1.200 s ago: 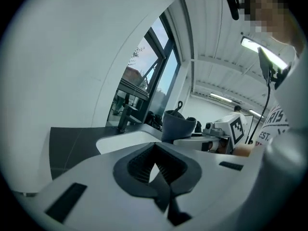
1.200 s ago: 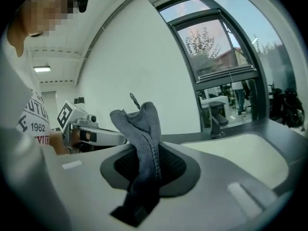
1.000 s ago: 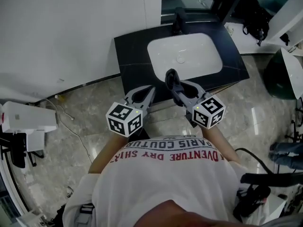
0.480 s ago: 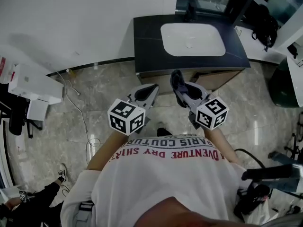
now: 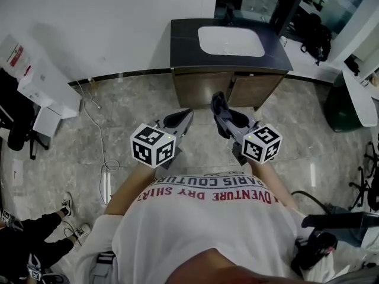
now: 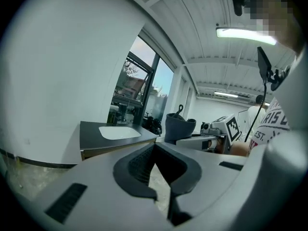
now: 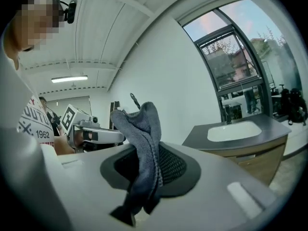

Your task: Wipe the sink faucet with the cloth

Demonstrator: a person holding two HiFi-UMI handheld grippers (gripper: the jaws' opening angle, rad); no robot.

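While our right hand-held gripper is clamped on the dark cloth, the pinch takes only a narrow folded band. We judge it could slip free once it is pressed against the faucet. Our left hand-held gripper is closed on nothing. The cloth's long axis runs along the jaws, its free end poking past the tips toward the sink, well apart ahead of us.

- The left gripper is held out ahead of the torso, jaws together with nothing between them.
- The right gripper is level beside it, jaws clamped on a grey cloth.
- The left forearm and right forearm are bare and reach forward.
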